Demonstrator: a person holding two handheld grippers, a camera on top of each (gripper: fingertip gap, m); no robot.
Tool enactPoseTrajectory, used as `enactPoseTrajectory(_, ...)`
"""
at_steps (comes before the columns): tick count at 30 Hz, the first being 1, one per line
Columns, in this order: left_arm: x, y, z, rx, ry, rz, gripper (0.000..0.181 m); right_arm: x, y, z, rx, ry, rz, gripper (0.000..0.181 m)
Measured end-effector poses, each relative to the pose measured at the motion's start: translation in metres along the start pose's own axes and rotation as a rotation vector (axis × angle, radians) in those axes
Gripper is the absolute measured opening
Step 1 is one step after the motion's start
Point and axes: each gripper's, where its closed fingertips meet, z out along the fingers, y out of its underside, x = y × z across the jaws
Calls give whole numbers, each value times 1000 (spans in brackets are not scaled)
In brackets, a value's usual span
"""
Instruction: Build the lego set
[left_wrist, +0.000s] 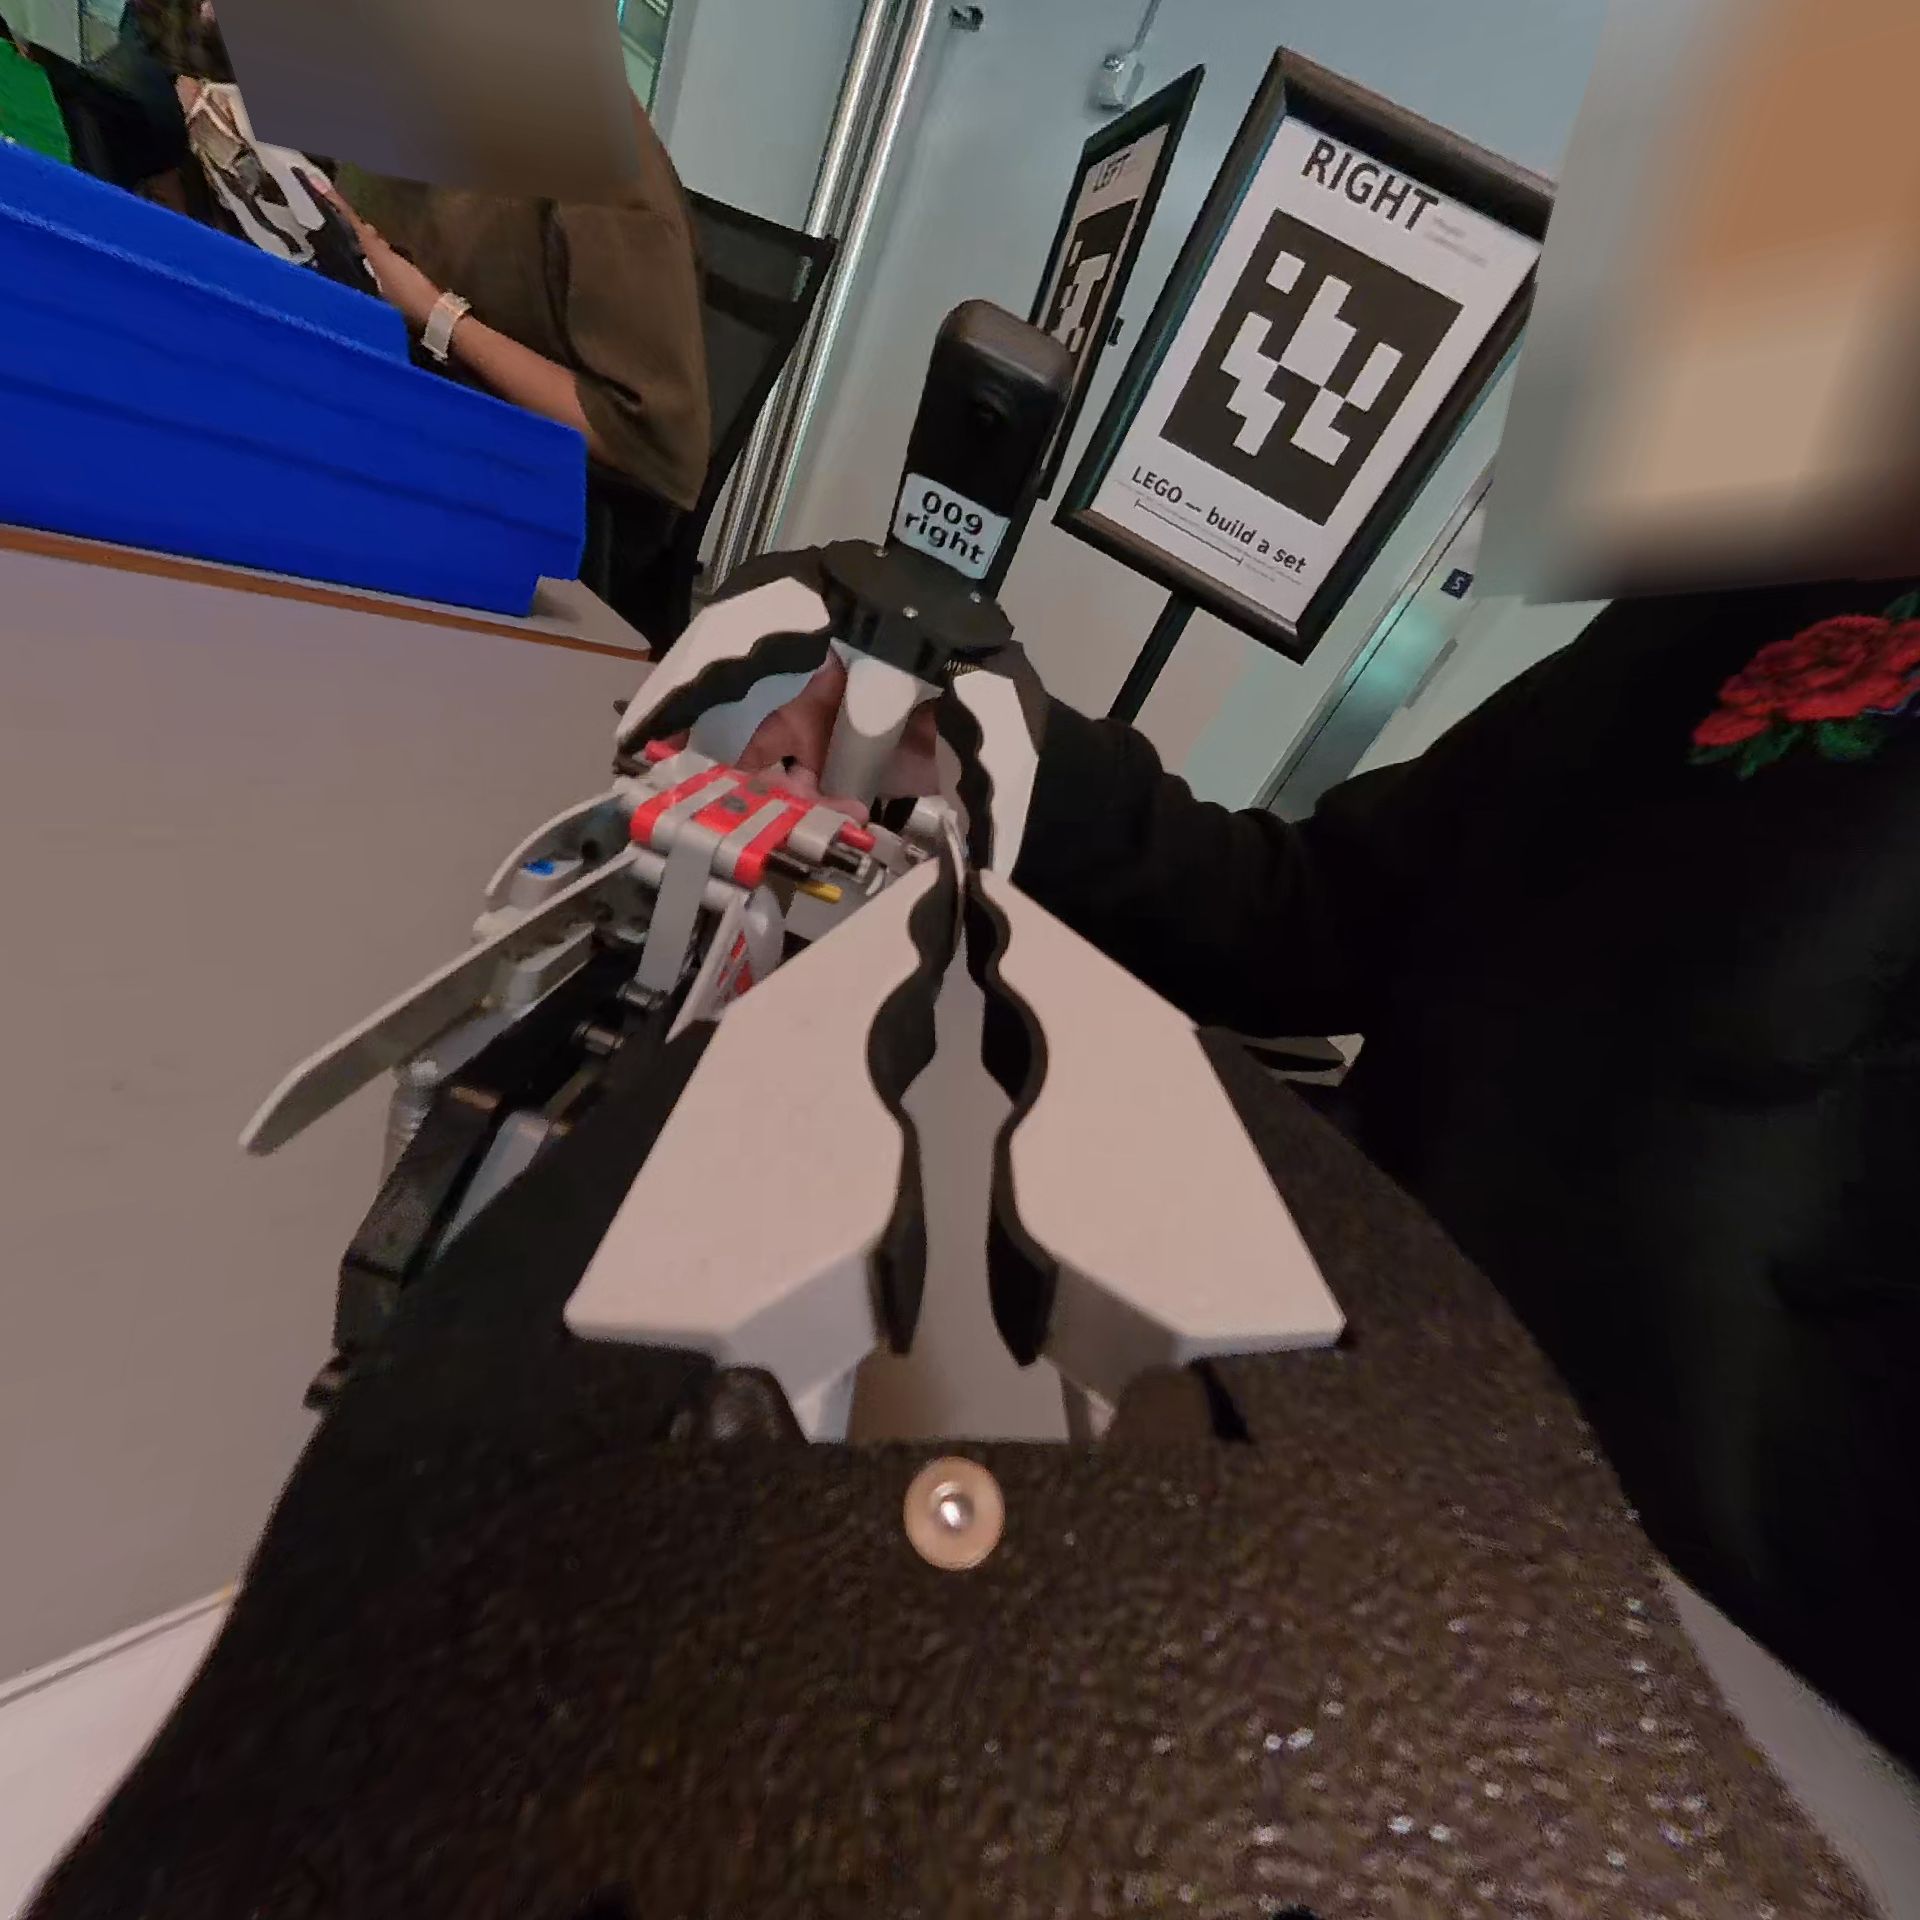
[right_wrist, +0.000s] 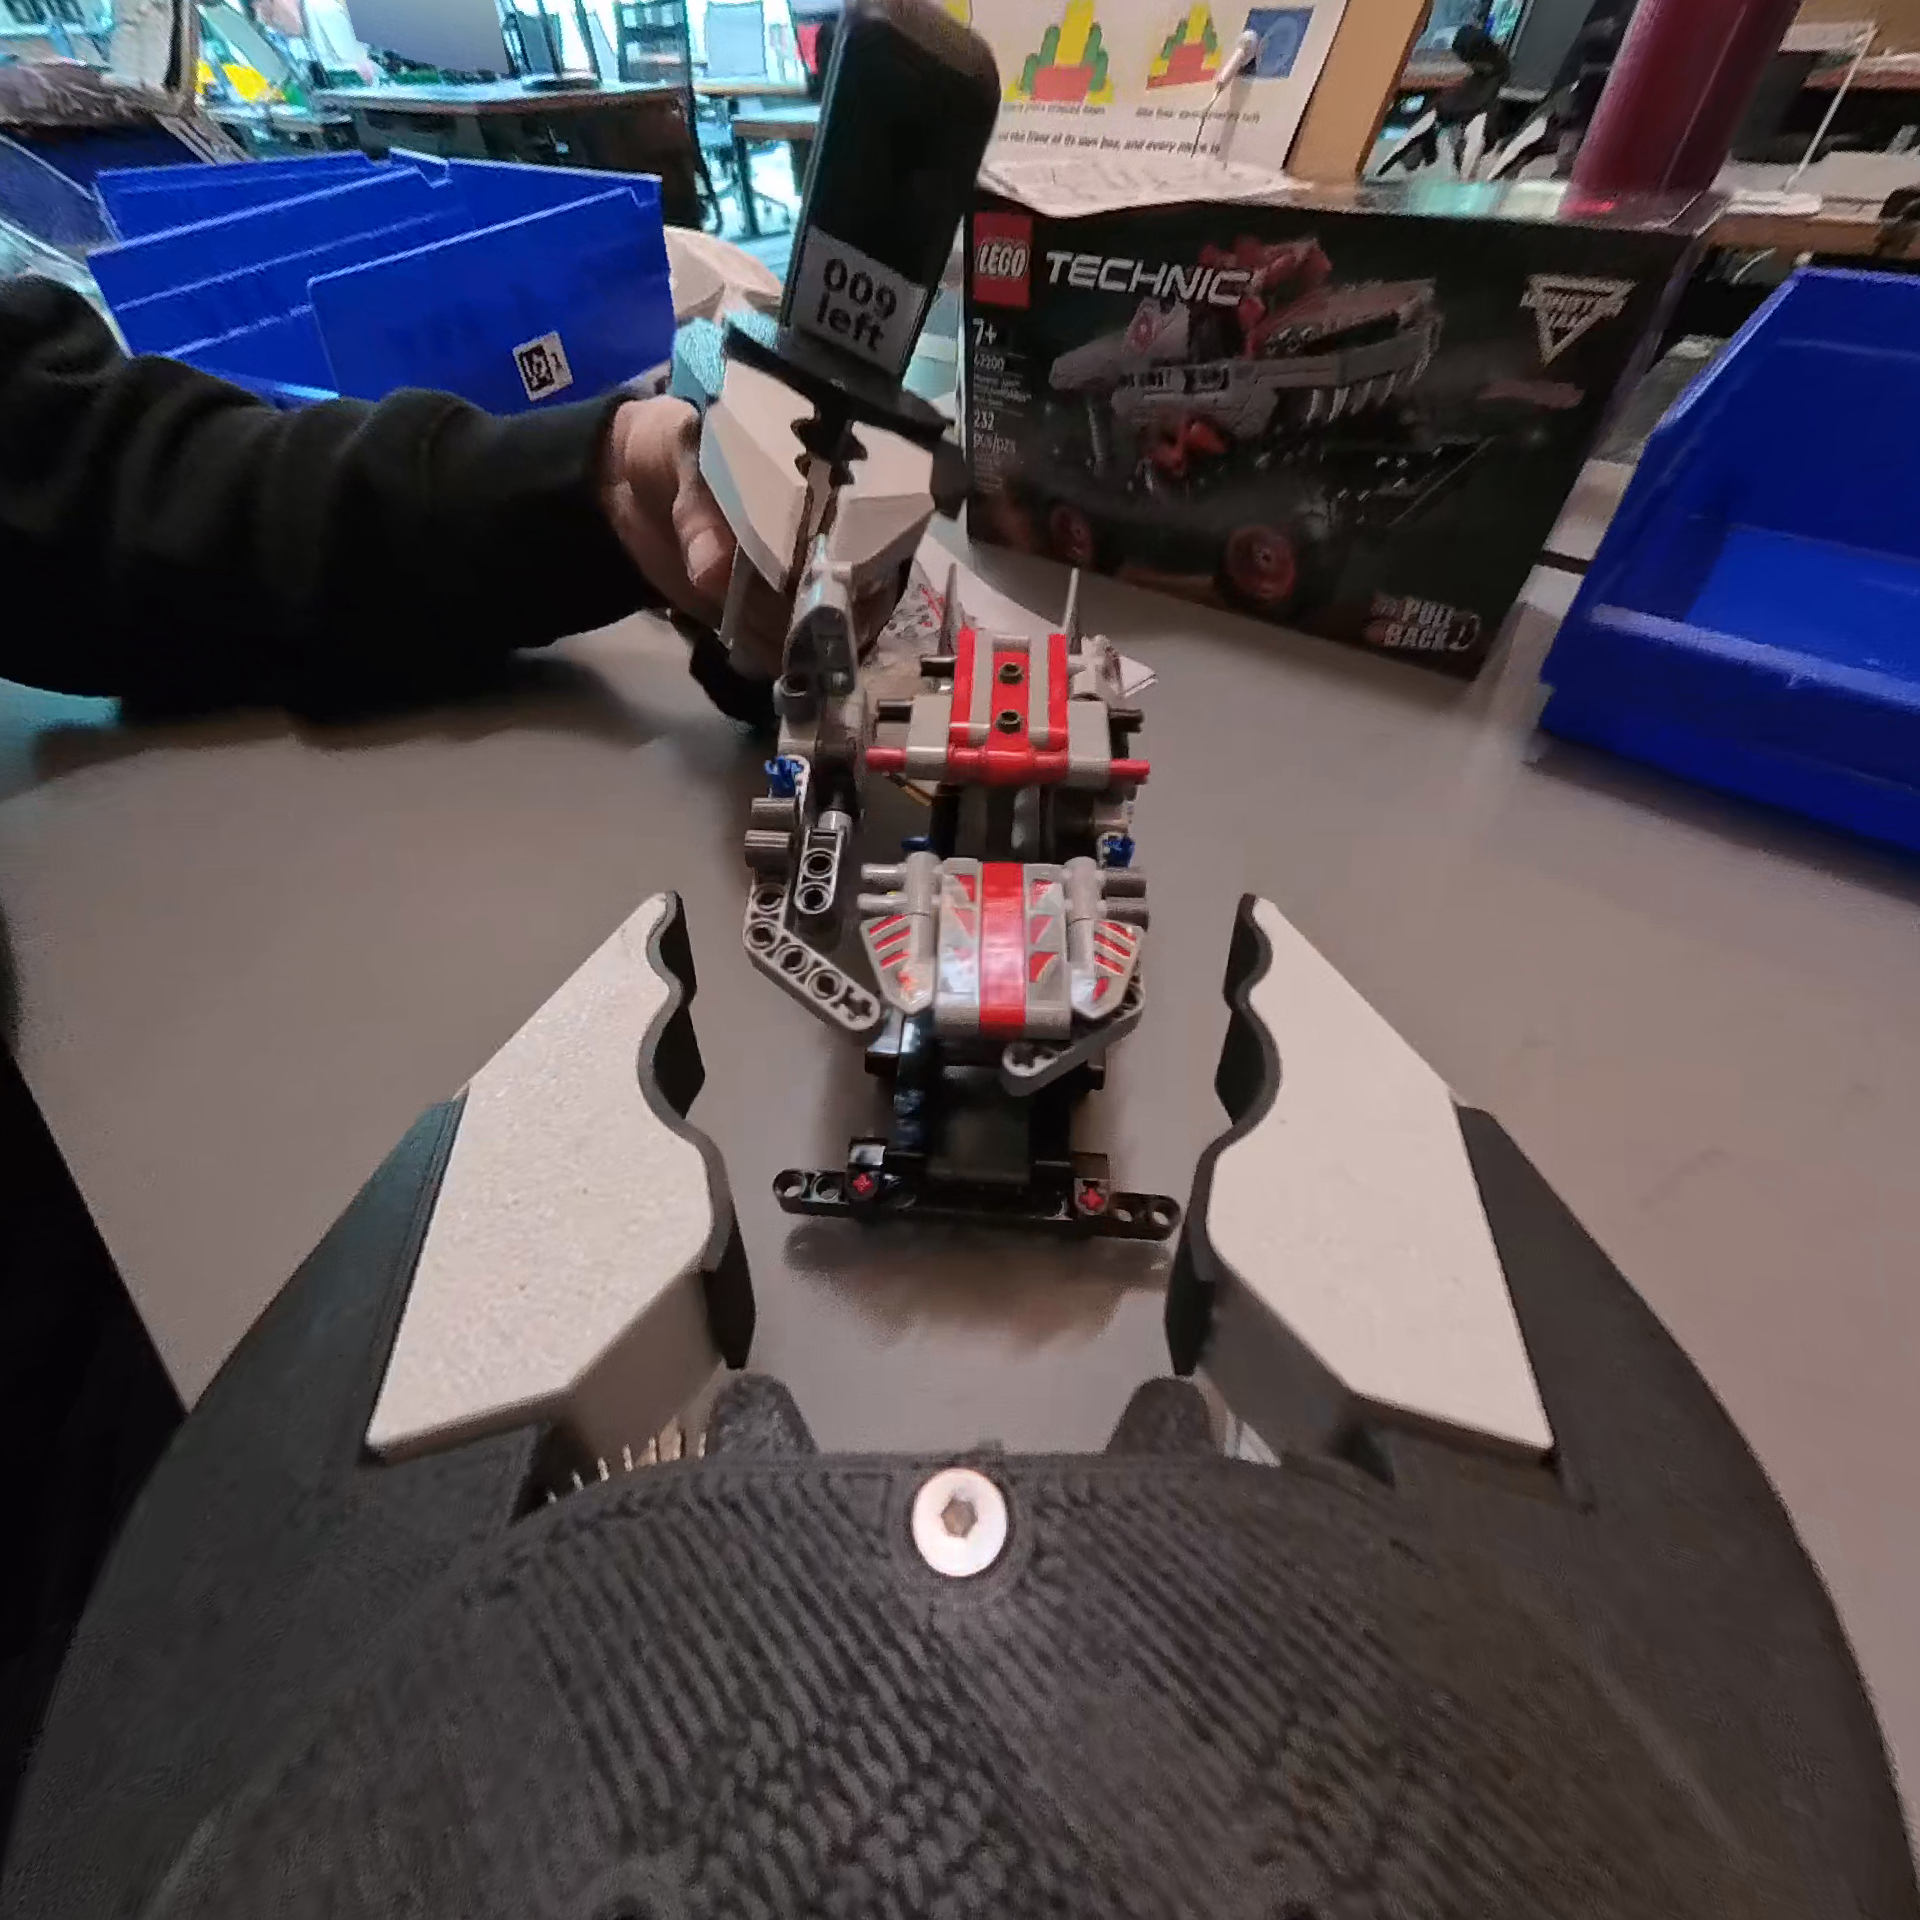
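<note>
The partly built Lego vehicle (right_wrist: 997, 935), grey and red on a black chassis, stands on the grey table (right_wrist: 1455, 987). My right gripper (right_wrist: 961, 914) is open, with its fingers on either side of the model's near end and not touching it. My left gripper (right_wrist: 821, 540) reaches in at the model's far left corner and is shut on a grey panel piece (right_wrist: 826, 623) there. In the left wrist view my left gripper (left_wrist: 956, 873) shows closed fingers, with the model (left_wrist: 717, 821) and its long grey panel (left_wrist: 416, 1018) to the left. The right gripper (left_wrist: 831, 769) faces it, open.
The Lego set box (right_wrist: 1299, 416) stands behind the model, with a leaflet (right_wrist: 935, 613) in front of it. Blue bins stand at the far left (right_wrist: 416, 281) and the right (right_wrist: 1766, 623). Two framed signs (left_wrist: 1299, 353) and seated people are beyond the table. Across from one pair of fingers to the other is roughly 8 centimetres.
</note>
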Motion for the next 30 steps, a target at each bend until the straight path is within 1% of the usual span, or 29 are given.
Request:
enactPoseTrajectory(2, 1, -2, 1, 8, 6, 4, 0, -1, 2, 4, -11, -14, 2, 100)
enactPoseTrajectory(5, 0, 0, 1, -12, -2, 41, 0, -3, 3, 10, -23, -33, -19, 92)
enactPoseTrajectory(7, 4, -1, 1, -15, 0, 104, 0, -5, 3, 13, -32, -34, -40, 92)
enactPoseTrajectory(11, 9, -1, 1, -28, 2, 207, 0, -6, 5, 14, -35, -30, -79, 85)
enactPoseTrajectory(14, 18, 2, 0, -44, 25, 346, 0, -8, 5, 15, -29, -22, -107, 86)
enactPoseTrajectory(18, 29, 9, -2, -84, 33, 543, 0, -13, 6, 17, -24, -9, -162, 93)
enactPoseTrajectory(21, 32, 11, -2, -95, 27, 638, 0, -15, 5, 16, -13, 4, -192, 92)
enactPoseTrajectory(23, 33, 11, -2, -93, 29, 654, 0, -17, 0, 14, 21, 2, -194, 88)
enactPoseTrajectory(25, 34, 11, -2, -91, 36, 659, 0, -17, -3, 12, 48, 9, -201, 88)
enactPoseTrajectory(30, 38, 13, -2, -113, 54, 688, 0, -23, -3, 13, 44, -18, -212, 89)
